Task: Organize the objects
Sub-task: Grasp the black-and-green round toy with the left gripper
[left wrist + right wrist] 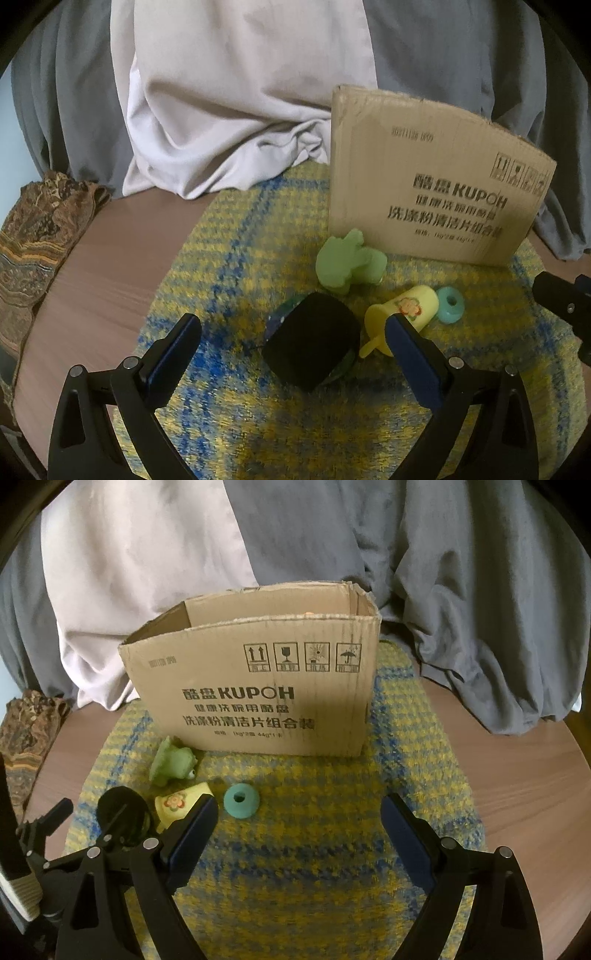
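An open cardboard box (436, 192) (258, 694) stands on a yellow and blue woven mat (229, 251) (314, 834). In front of it lie a green frog toy (347, 262) (171, 762), a yellow cup with a flower (404, 312) (177, 805), a teal ring (450, 304) (241, 800) and a black round object (314, 343) (122, 810). My left gripper (295, 332) is open, with the black object between and just beyond its fingertips. My right gripper (299, 816) is open and empty over the mat, right of the teal ring.
The mat lies on a round brown table (107, 266) (535, 775). White and grey cloth (229, 110) (461, 609) hangs behind the box. A patterned brown cloth (33, 236) (26, 720) lies at the table's left edge.
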Available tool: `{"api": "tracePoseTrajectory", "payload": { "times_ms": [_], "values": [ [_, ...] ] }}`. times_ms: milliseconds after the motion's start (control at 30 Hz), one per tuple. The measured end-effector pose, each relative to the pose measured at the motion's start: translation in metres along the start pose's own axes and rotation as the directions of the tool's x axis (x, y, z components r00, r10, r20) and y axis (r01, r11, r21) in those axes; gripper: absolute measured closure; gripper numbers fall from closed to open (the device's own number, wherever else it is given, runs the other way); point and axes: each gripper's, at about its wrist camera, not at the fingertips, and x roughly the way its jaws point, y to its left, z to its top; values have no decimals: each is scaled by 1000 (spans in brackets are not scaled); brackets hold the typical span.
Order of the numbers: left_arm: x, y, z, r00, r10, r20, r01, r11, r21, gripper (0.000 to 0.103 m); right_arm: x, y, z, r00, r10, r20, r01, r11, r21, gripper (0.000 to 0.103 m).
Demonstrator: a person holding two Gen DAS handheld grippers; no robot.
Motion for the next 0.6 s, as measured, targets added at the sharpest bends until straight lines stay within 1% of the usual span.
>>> {"api": "tracePoseTrajectory", "payload": {
  "times_ms": [67,167,233,267,367,433,600],
  "values": [
    [4,0,-2,1000,-2,-11,2,1000,-1,4,2,1,-1,1000,-3,-5,3,1000,-4,13],
    [11,-1,-4,999,-9,-32,9,1000,0,14,4,1,-2,1000,-5,-10,4,1000,-8,13],
    [16,-3,-5,998,-18,-53,18,1000,4,29,5,1,-3,1000,-7,-12,7,1000,-9,13],
    [18,-4,-5,998,-24,-61,24,1000,4,31,5,0,-2,1000,-7,-13,7,1000,-9,13],
    [22,-5,-7,997,-32,-73,32,999,0,35,6,0,-2,1000,-10,-14,10,1000,-11,13],
    [22,-6,-8,997,-39,-73,39,999,1,41,7,0,-2,1000,-10,-15,10,1000,-10,13],
    [19,-6,-7,996,-47,-73,47,999,1,42,7,0,-2,1000,-8,-16,8,1000,-12,13]
  ]
}}
